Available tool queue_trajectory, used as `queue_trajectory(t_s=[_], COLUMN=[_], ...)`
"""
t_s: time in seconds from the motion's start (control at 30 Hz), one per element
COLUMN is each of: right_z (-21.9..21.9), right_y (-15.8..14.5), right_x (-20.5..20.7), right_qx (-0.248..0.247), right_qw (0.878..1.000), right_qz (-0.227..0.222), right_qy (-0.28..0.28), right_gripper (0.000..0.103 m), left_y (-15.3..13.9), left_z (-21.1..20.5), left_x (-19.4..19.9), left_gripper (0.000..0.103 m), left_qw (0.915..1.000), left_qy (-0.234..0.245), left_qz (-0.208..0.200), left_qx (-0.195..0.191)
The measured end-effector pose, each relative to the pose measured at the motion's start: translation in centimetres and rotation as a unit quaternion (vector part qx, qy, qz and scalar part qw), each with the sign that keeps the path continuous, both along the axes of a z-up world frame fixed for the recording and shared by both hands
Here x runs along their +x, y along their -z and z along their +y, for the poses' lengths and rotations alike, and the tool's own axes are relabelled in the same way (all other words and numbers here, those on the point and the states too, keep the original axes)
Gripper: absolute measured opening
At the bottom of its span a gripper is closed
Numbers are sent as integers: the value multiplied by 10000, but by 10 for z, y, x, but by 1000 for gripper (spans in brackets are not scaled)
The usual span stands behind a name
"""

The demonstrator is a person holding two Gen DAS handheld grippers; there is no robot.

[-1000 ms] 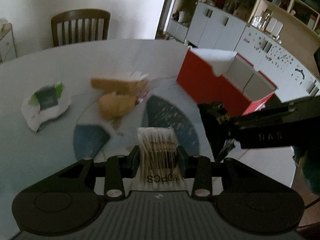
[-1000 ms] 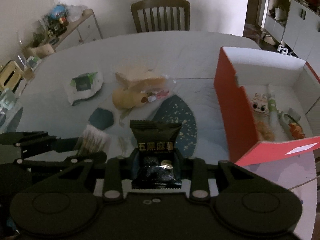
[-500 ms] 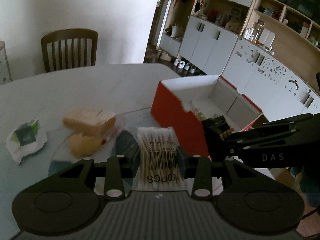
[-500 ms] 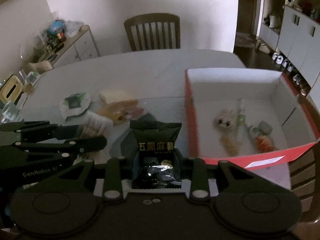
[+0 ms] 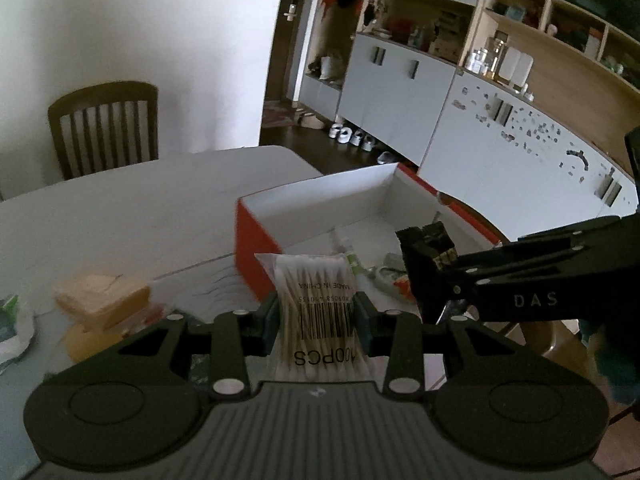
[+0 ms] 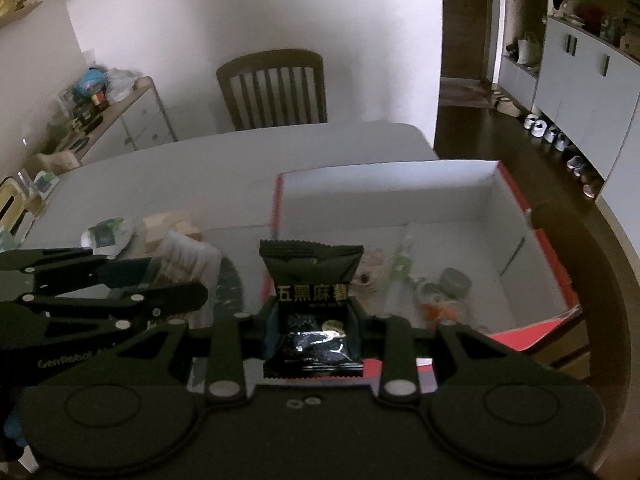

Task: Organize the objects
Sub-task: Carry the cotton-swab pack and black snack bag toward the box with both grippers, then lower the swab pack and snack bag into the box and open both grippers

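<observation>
My left gripper [image 5: 316,316] is shut on a clear pack of cotton swabs [image 5: 316,300] with a barcode, held just short of the near left corner of the red box [image 5: 256,236]. My right gripper [image 6: 312,320] is shut on a black snack packet [image 6: 312,276] with gold lettering, above the near left edge of the same red box [image 6: 536,248]. Inside the white-lined box lie a small plush toy [image 6: 370,276], a green and white tube [image 6: 398,268] and other small items. In the right wrist view the left gripper [image 6: 172,280] shows at left with the swab pack [image 6: 184,256].
On the white table [image 5: 120,208] lie a wooden block [image 5: 100,296] over a yellow toy [image 5: 88,340] and a white packet with a green label [image 6: 106,234]. A wooden chair [image 6: 276,88] stands at the far side. A sideboard [image 6: 120,120] stands left, cabinets [image 5: 400,88] right.
Both grippers have risen and swung right with their loads, from over the table's middle to the red box, whose inside now shows in both views.
</observation>
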State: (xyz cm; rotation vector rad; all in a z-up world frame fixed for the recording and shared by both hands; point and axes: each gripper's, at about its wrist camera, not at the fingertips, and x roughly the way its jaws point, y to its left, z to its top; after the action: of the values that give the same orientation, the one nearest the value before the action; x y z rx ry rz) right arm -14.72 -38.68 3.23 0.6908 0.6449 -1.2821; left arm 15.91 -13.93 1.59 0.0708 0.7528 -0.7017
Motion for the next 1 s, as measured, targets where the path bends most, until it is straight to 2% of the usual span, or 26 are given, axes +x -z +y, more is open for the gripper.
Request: queue_trajectory(t_s=[0.53, 1.0], right_z=[-32, -78], right_y=[15, 62], right_x=[-79, -104], right_qx=[-23, 550], right_qw=[9988, 9962], right_qz=[217, 354], right_qy=[435, 569], right_gripper=[33, 33], left_y=[9, 40], left_z=[-88, -143], left_x=[16, 56], left_gripper=[37, 37], left_qw=[9991, 9947], left_qy=[294, 417], left_qz=[-68, 91], left_qx=[292, 935])
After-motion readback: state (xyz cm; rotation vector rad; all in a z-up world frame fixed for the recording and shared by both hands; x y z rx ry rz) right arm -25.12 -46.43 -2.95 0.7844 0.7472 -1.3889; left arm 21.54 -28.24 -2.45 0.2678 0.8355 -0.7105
